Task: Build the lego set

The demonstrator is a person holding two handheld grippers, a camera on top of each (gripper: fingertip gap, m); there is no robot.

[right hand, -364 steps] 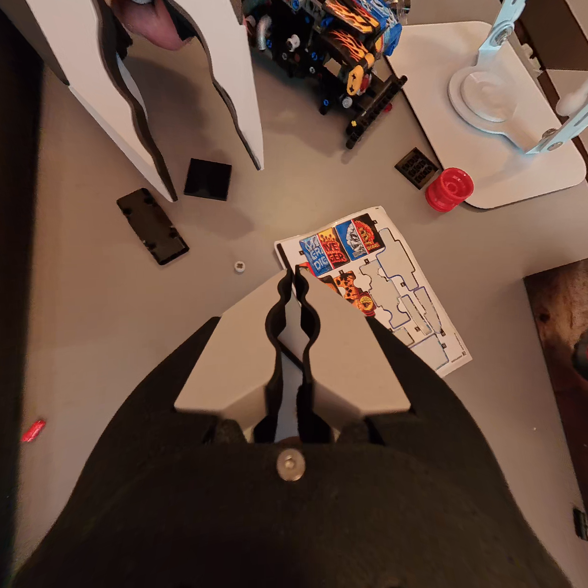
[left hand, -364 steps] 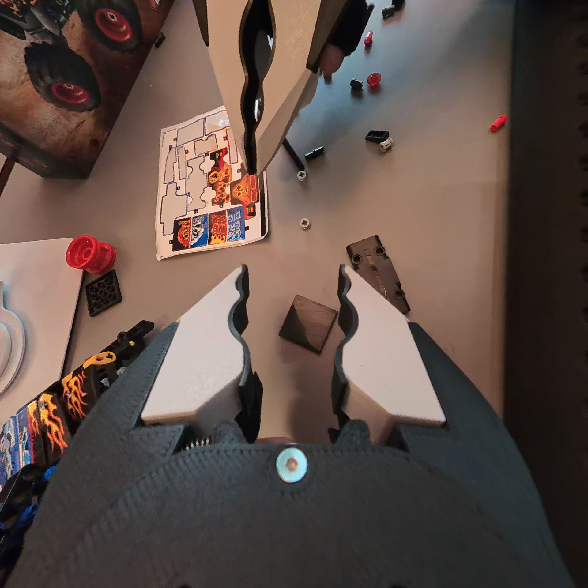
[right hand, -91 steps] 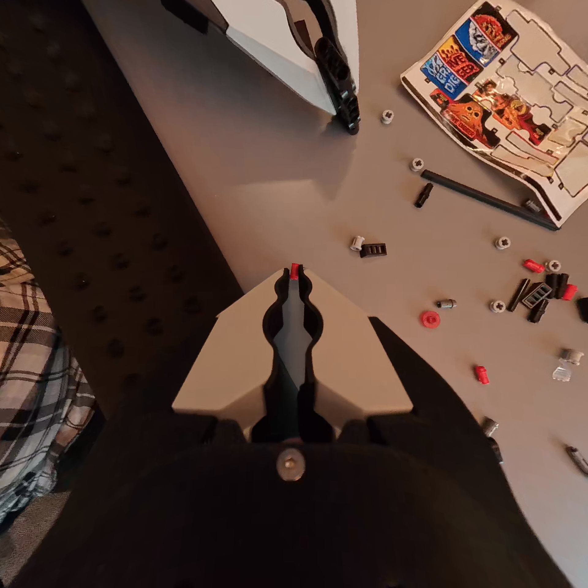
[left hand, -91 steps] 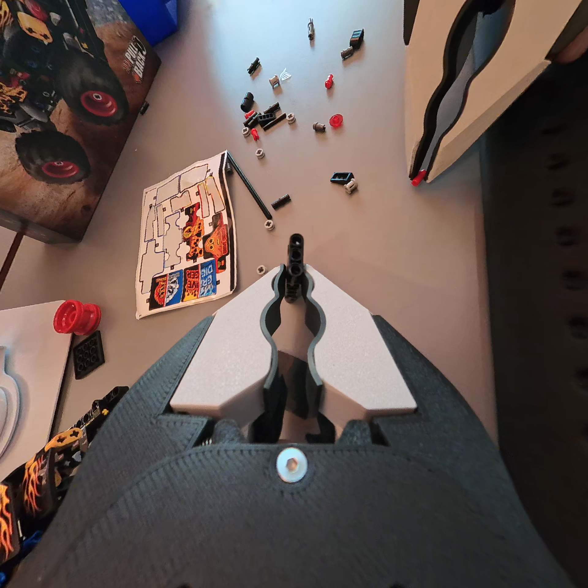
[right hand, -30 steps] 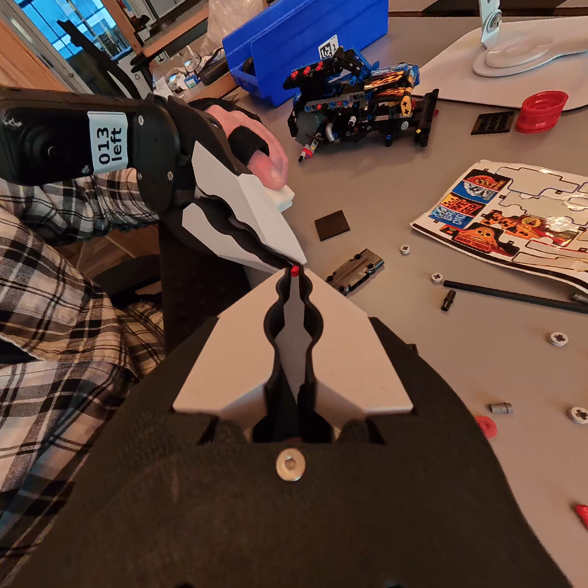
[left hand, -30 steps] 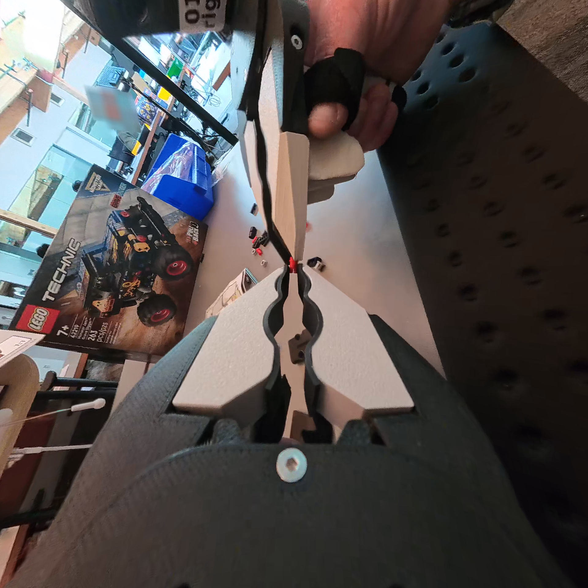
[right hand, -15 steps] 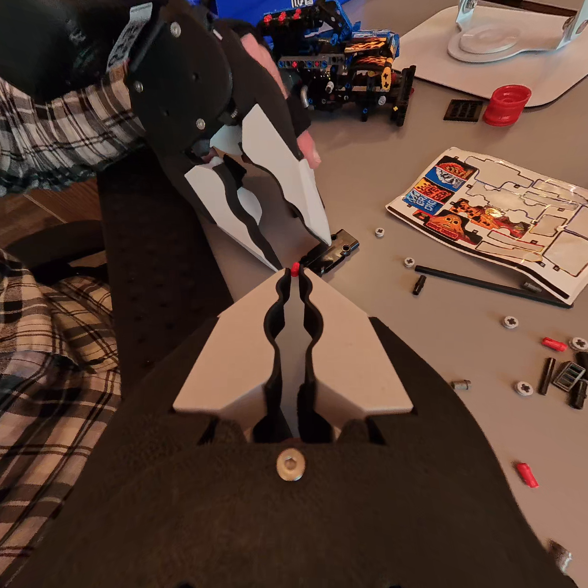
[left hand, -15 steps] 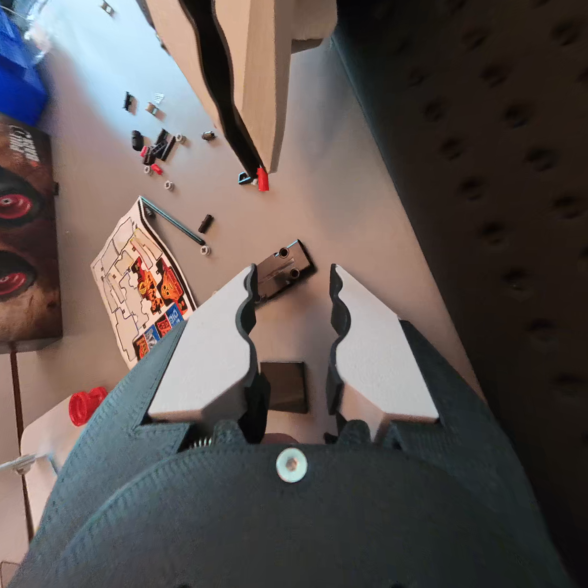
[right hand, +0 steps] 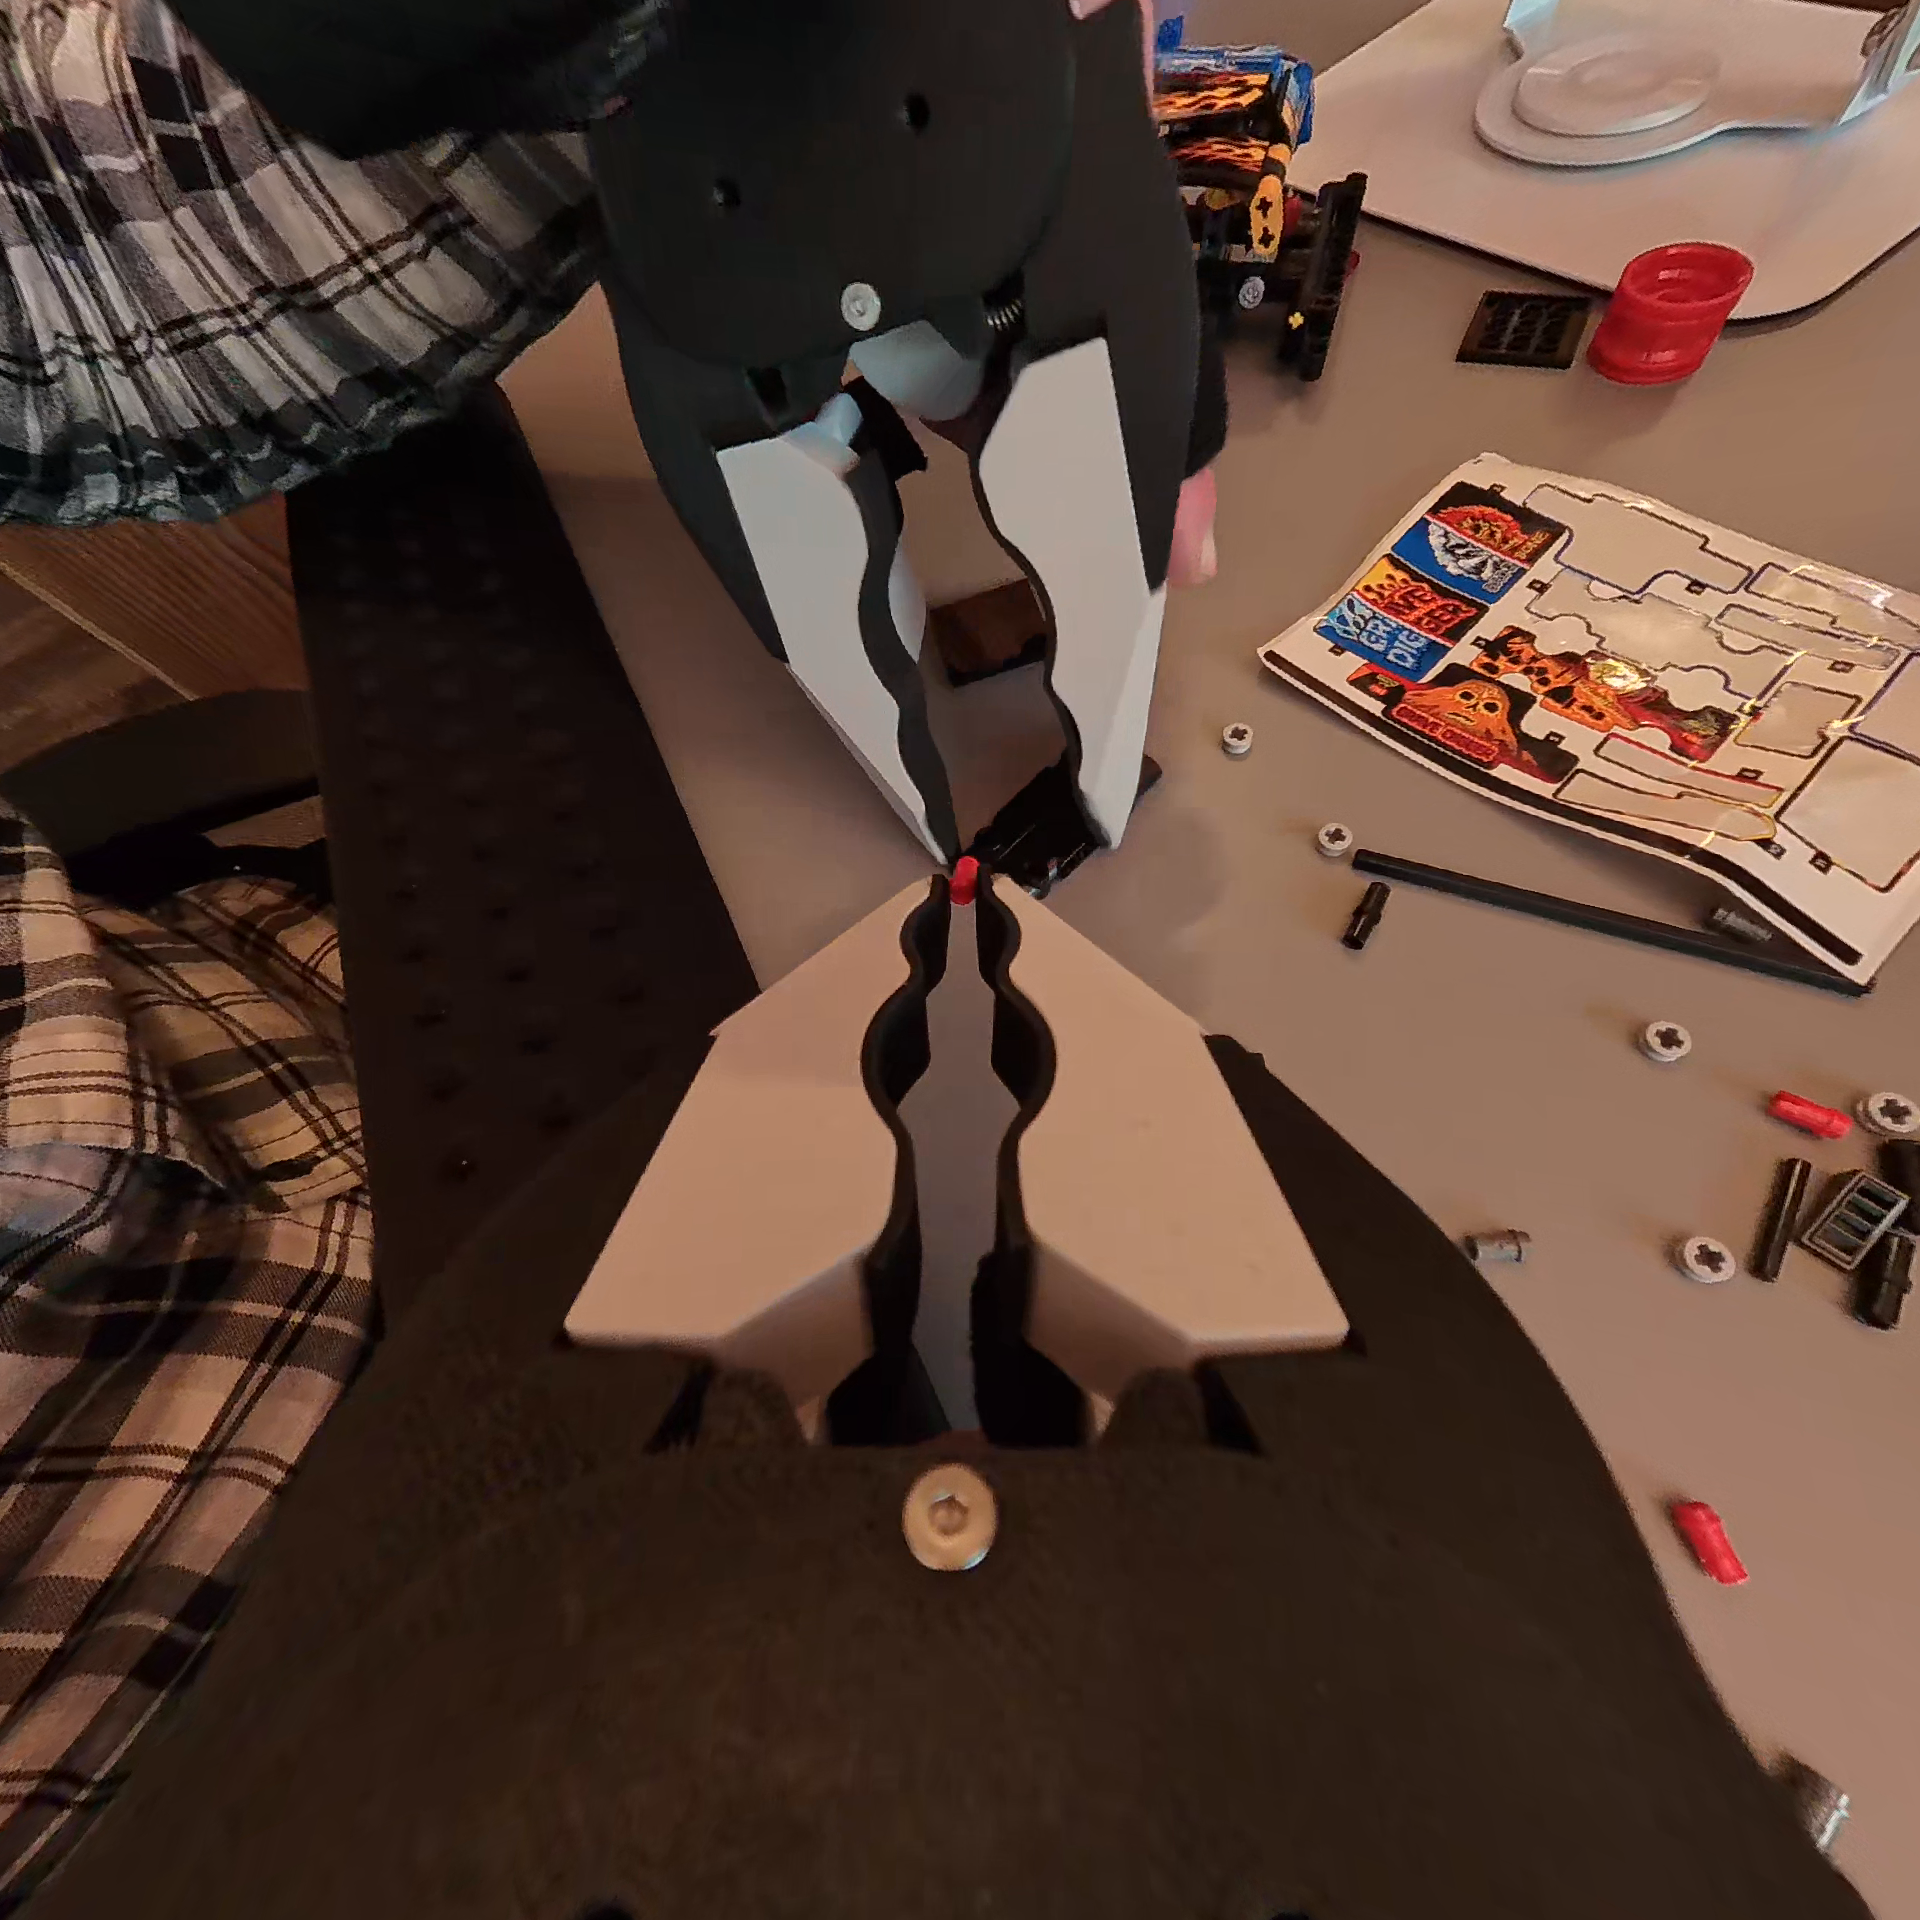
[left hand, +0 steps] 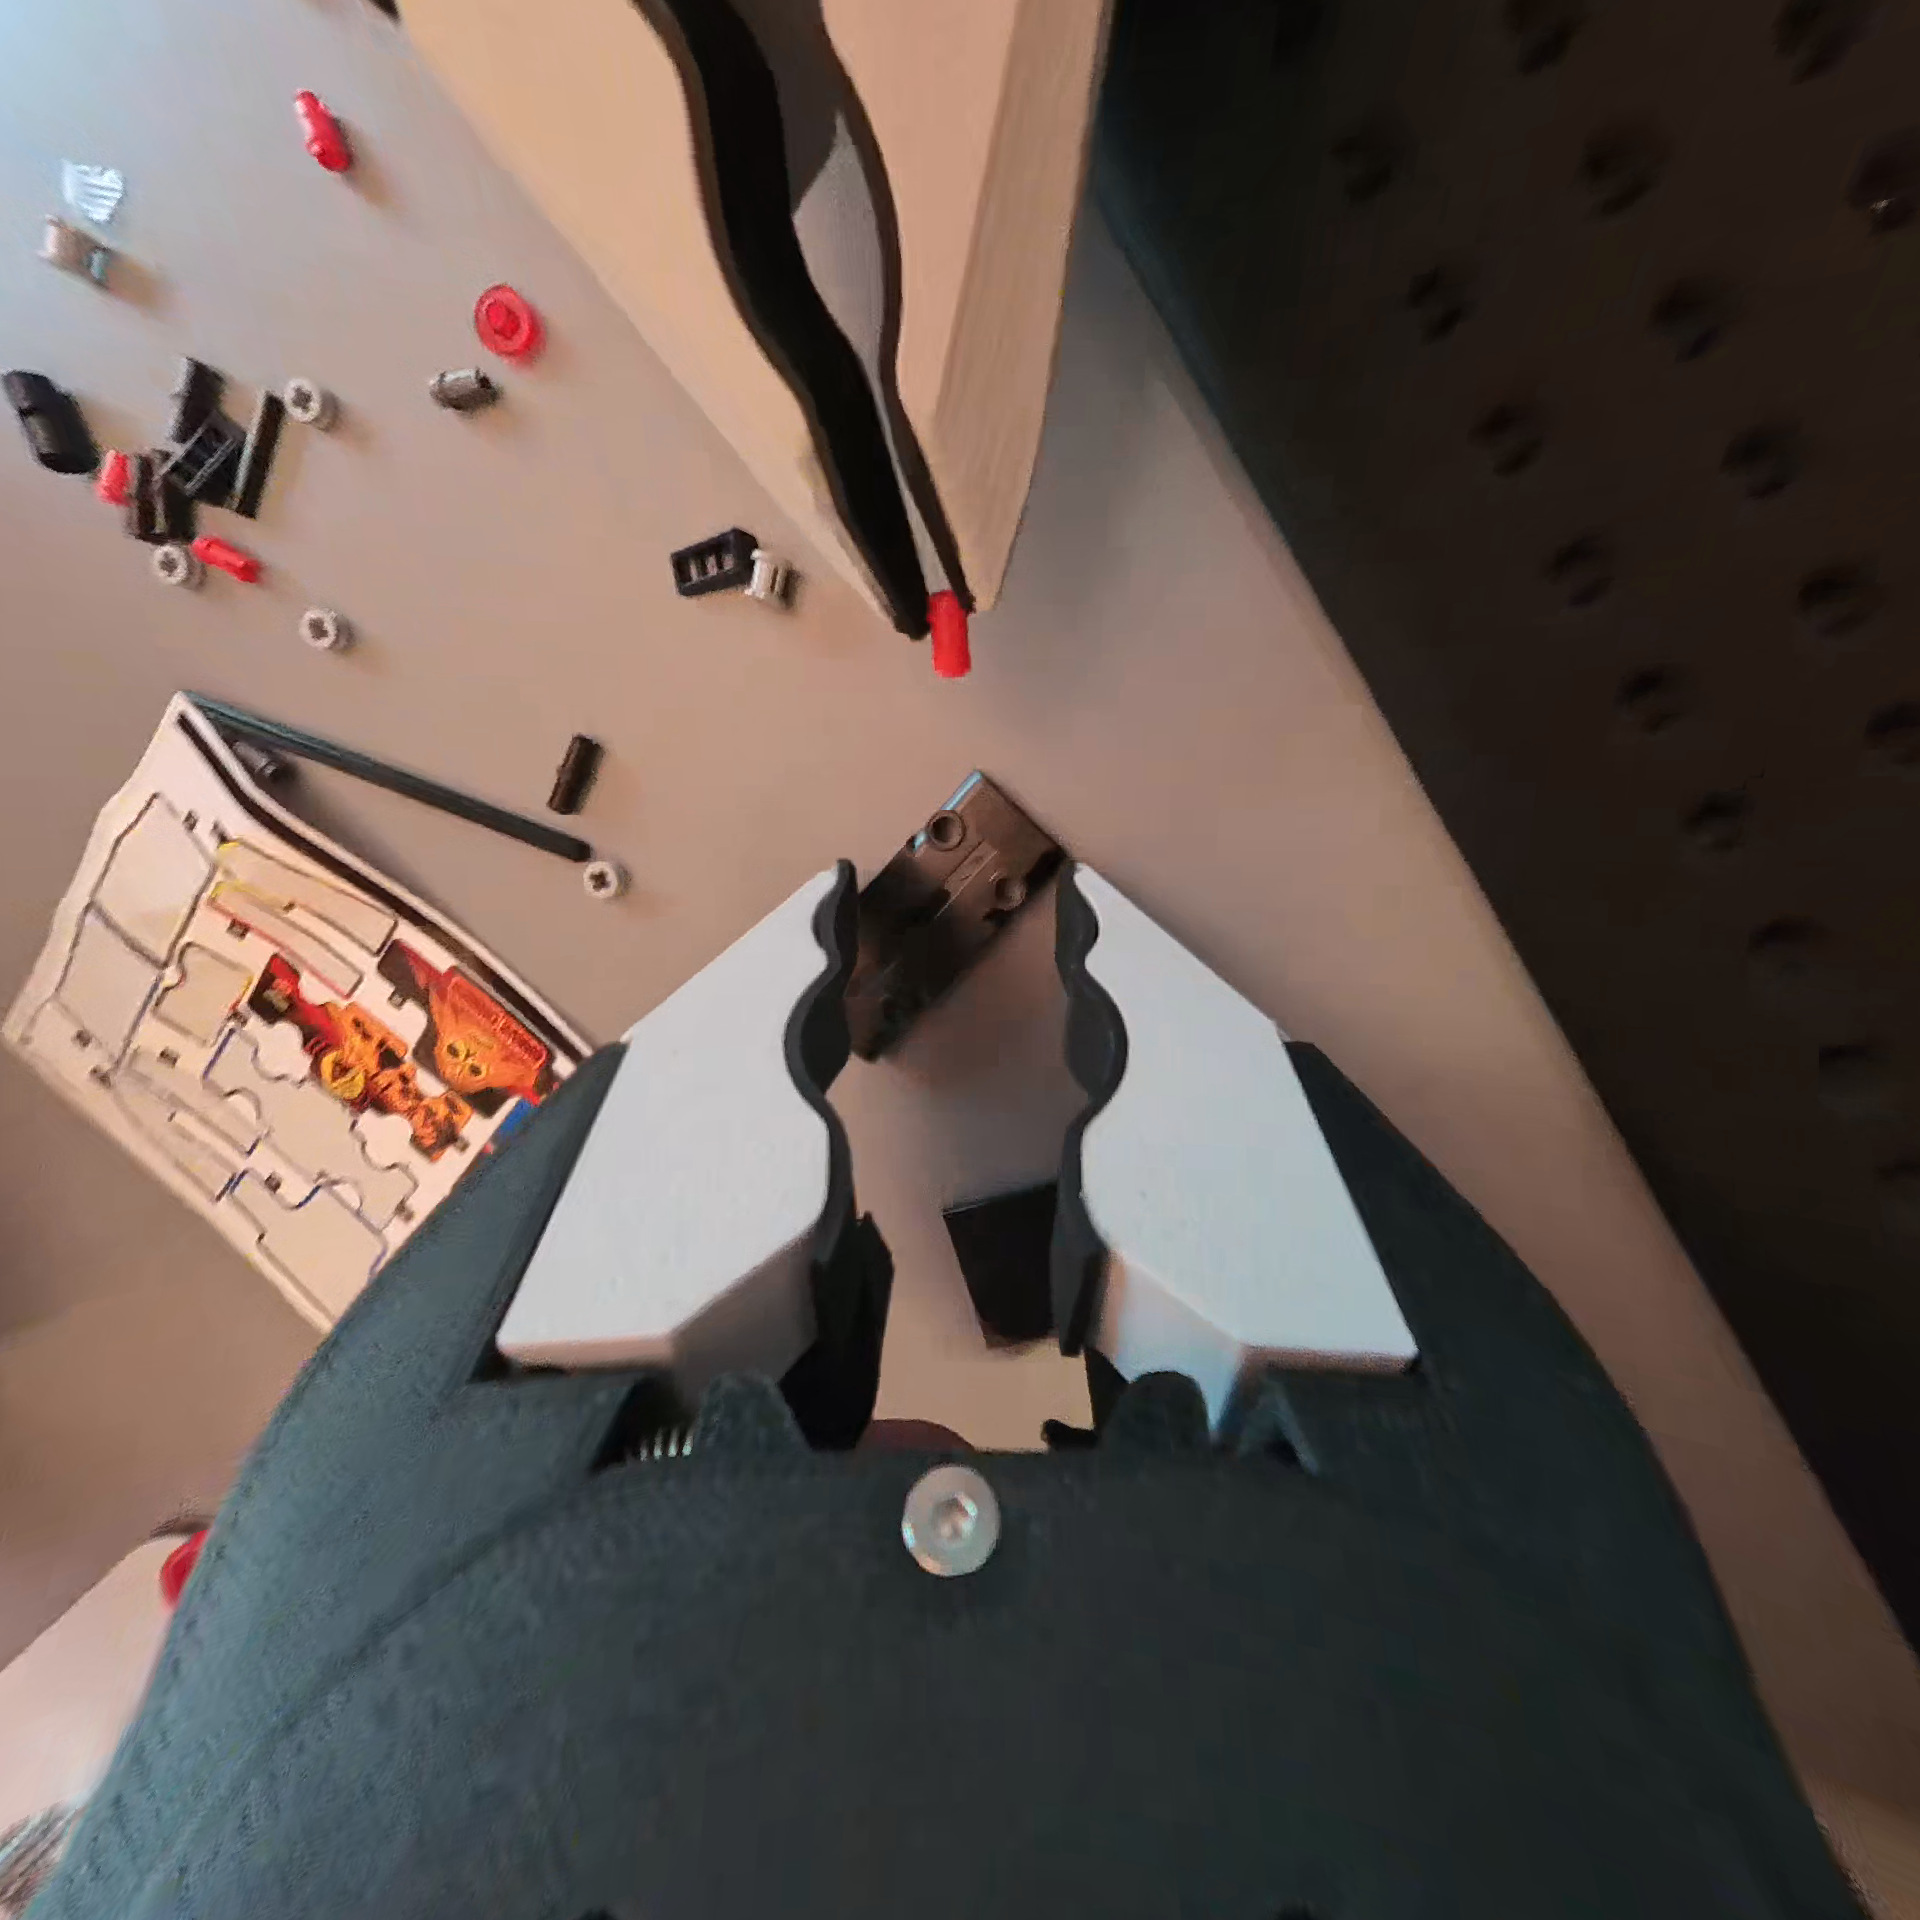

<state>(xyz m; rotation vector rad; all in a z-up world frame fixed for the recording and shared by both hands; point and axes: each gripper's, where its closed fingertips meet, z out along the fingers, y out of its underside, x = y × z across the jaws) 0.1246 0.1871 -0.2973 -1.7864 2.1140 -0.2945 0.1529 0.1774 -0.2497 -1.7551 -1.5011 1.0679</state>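
The left gripper (left hand: 956, 914) hangs over the near edge of a grey table (left hand: 1195, 727), its two white fingers spread wide with nothing between them. Below the gap lies a flat black plate with holes (left hand: 961, 894), resting on the tabletop; whether the fingertips touch it cannot be told. A small black square tile (left hand: 1003, 1273) lies on the table nearer the gripper's body.

Facing it, the right gripper (right hand: 961, 896) has its fingers pinched together on a small red peg (right hand: 963, 878), which pokes out past the tips. In the left wrist view the peg (left hand: 948, 634) points down toward the black plate, close to it but apart.

Farther out on the table, a sticker sheet (right hand: 1621, 665) lies partly peeled, with a long black rod (right hand: 1600, 920) along its edge. Loose small parts in black, grey and red (right hand: 1829, 1205) are scattered beside it. A half-built truck with flame markings (right hand: 1247, 177) stands at the far side, near a red wheel hub (right hand: 1668, 312) and a small black grid tile (right hand: 1522, 327). A plaid sleeve (right hand: 239, 260) shows behind the left gripper.
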